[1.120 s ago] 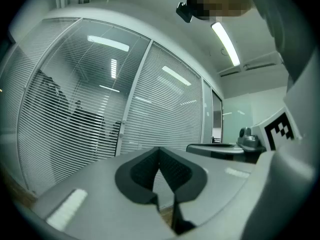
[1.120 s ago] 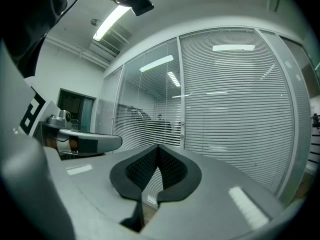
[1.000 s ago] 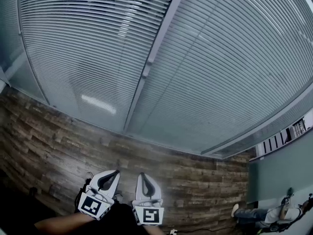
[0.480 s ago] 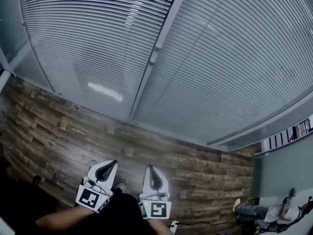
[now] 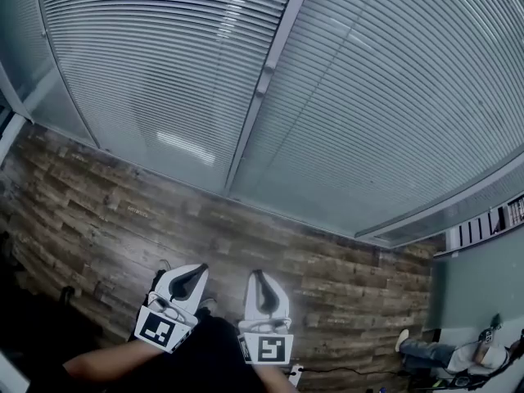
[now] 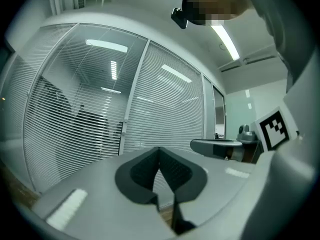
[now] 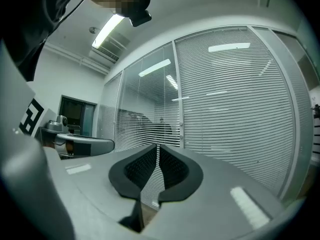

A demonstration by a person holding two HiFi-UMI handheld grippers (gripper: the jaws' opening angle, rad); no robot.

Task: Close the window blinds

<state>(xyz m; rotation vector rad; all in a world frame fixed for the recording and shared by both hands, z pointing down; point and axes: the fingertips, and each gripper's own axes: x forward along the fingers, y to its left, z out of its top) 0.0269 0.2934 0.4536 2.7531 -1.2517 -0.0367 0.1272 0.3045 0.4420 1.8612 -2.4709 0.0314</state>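
window blinds (image 5: 164, 72) ahead, well apart from both grippers, left gripper (image 5: 199, 269) closed, empty, right gripper (image 5: 259, 274) jaws just opening slightly, nothing between, blinds' top cut off

Left gripper (image 5: 199, 268) and right gripper (image 5: 259, 274) point level, side by side. Left jaws closed; right jaws have just been opening slightly, nothing between them.

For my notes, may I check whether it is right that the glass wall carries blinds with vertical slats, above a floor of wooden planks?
Not quite: the blinds have horizontal slats, not vertical ones, as the head view shows. The floor below them is indeed wooden planks.
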